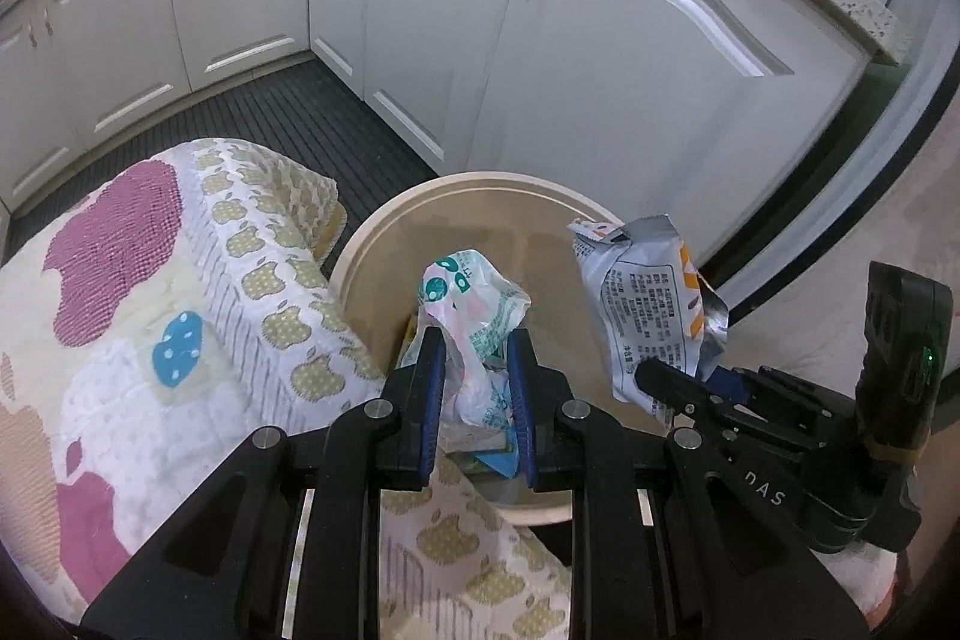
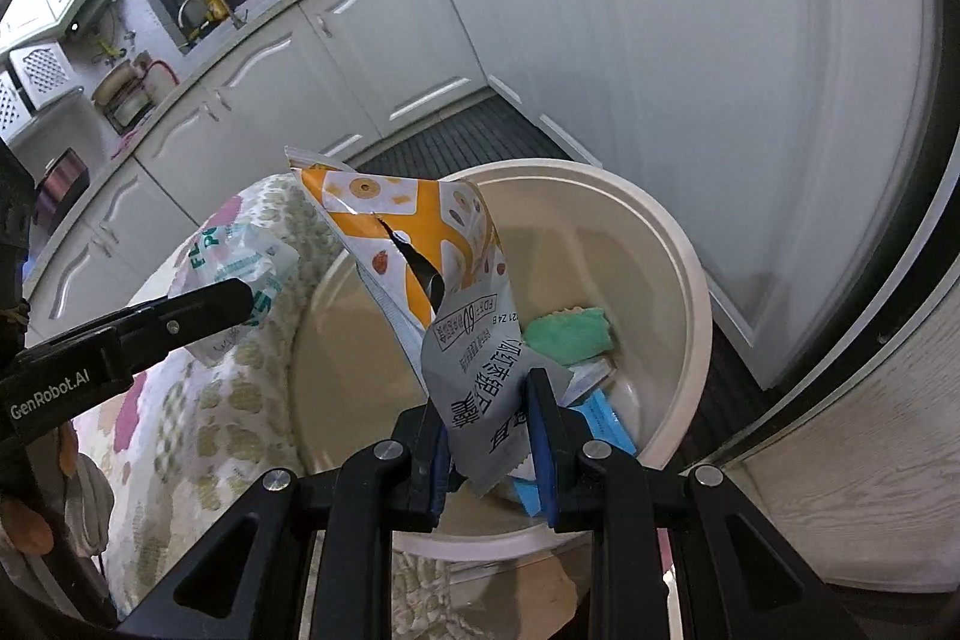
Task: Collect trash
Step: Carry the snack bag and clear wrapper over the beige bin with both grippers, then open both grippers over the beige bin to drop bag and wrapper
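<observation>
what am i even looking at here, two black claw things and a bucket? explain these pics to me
There is no robot here. A person carries two black clamp tools, each with a fisheye camera looking along its fingers, so each picture is one tool's own view.

In the left view, the left hand-held gripper is shut on a crumpled white plastic bag with green print. In the right view, the right hand-held gripper is shut on a torn orange and silver snack wrapper. Each tool also shows at the edge of the other's picture.

Both hang over a round cream plastic bin, which already holds a green cloth and blue packaging. Beside it lies a quilted cloth with apple shapes, in front of white kitchen cabinets.
</observation>
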`<state>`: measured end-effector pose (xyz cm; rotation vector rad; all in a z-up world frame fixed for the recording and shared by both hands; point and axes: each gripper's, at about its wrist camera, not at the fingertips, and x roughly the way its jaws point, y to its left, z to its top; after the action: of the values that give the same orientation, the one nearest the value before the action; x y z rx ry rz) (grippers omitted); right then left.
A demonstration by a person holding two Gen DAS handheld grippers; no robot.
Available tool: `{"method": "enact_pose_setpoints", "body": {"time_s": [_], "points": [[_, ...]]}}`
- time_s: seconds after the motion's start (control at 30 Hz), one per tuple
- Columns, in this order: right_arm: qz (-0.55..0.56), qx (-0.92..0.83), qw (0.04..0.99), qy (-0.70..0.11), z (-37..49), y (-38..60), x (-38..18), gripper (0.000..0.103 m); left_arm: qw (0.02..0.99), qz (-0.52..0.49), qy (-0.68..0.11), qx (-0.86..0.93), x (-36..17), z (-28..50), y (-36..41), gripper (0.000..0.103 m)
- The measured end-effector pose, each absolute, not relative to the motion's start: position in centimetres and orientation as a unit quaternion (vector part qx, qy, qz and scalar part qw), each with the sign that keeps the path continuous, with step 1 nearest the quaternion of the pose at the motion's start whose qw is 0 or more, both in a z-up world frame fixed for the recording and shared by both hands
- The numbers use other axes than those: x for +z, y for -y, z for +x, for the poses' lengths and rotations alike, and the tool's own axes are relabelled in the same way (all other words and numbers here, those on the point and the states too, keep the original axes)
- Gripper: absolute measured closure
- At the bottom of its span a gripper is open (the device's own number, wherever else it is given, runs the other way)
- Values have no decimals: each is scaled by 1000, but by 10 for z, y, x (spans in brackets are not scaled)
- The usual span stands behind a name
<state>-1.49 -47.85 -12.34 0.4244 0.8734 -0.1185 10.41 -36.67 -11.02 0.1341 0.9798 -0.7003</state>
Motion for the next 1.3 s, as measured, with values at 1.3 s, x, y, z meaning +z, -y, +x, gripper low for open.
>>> {"method": "enact_pose_setpoints", "body": {"time_s": [1.3], "points": [[206,-72,883,-415,-7,463,-114,52,856,37,-417,-302,-94,99,342,52]]}}
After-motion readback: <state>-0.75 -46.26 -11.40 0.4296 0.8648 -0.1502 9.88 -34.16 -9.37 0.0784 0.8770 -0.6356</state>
